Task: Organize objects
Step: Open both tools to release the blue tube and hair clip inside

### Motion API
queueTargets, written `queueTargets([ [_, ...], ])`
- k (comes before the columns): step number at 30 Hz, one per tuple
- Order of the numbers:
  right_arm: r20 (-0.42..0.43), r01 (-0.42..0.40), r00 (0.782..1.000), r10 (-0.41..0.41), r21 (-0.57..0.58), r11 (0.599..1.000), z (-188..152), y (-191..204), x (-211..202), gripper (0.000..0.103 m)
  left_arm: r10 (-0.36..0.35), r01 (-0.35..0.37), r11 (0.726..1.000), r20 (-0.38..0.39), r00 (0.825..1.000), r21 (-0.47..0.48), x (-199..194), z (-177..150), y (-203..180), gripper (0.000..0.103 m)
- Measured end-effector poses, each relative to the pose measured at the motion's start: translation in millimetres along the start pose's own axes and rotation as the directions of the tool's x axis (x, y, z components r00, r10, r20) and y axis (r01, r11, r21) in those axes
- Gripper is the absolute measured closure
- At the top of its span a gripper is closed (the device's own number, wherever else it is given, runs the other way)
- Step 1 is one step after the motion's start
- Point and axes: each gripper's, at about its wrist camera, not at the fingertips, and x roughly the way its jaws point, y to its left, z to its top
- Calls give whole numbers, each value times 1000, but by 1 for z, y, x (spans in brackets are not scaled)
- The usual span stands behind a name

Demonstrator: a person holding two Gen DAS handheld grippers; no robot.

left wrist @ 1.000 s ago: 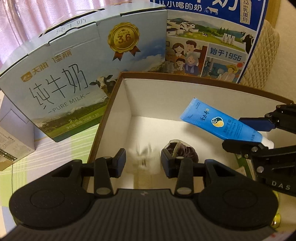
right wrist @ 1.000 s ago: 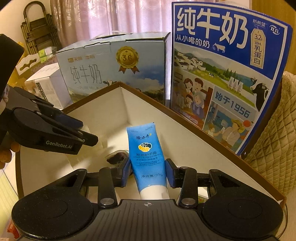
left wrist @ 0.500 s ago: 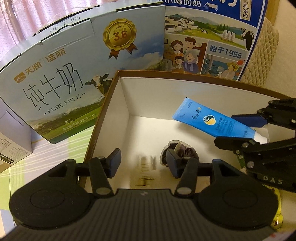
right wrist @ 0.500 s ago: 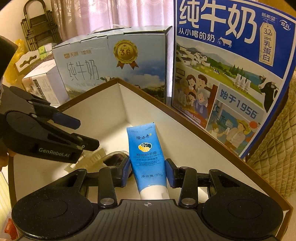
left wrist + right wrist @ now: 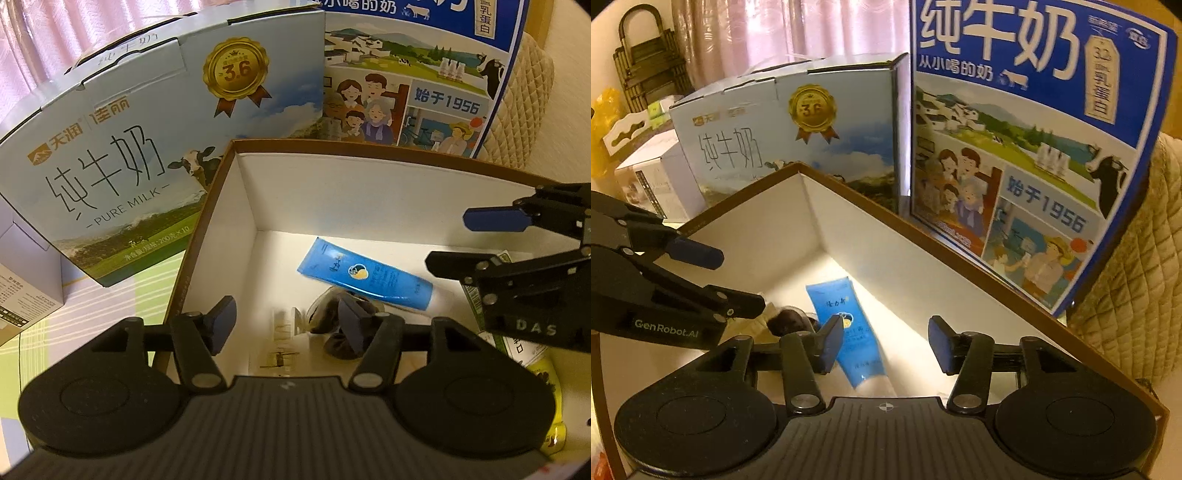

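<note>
Hard to make out the blurry pale thing (image 5: pixel 282 326) and dark bundle (image 5: pixel 334 325) on the floor of the brown-rimmed box (image 5: pixel 369 146). Blue tube (image 5: pixel 364 273) lying flat in there too, small print unreadable. Left gripper (image 5: pixel 288 325) and right gripper (image 5: pixel 884 345) both just been opening, jaws apart, nothing clamped. "PURE MILK" and "3.6" on the pale carton (image 5: pixel 147 147), "1956" on the blue carton (image 5: pixel 1034 147), cut off on top

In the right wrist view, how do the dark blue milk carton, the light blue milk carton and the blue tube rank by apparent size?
1. dark blue milk carton, which is also nearer the camera
2. light blue milk carton
3. blue tube, partly hidden by a finger
</note>
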Motion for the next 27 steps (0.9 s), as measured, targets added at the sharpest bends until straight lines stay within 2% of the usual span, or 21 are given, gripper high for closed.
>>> queueTargets([
  [14,-34,10,999,-9,34,999,-8,-4,-11,51,-6,6,1000,2,1000,-7,-5,-4,-2,35],
  [24,4,11,1000,-11,64,998,-10,0,-38,47,-23,24,999,25,999,-34,-23,-10,-4,28],
  [27,19,19,1000,-20,74,997,-12,2,-51,43,-31,33,999,42,999,-39,-34,-13,-6,23],
])
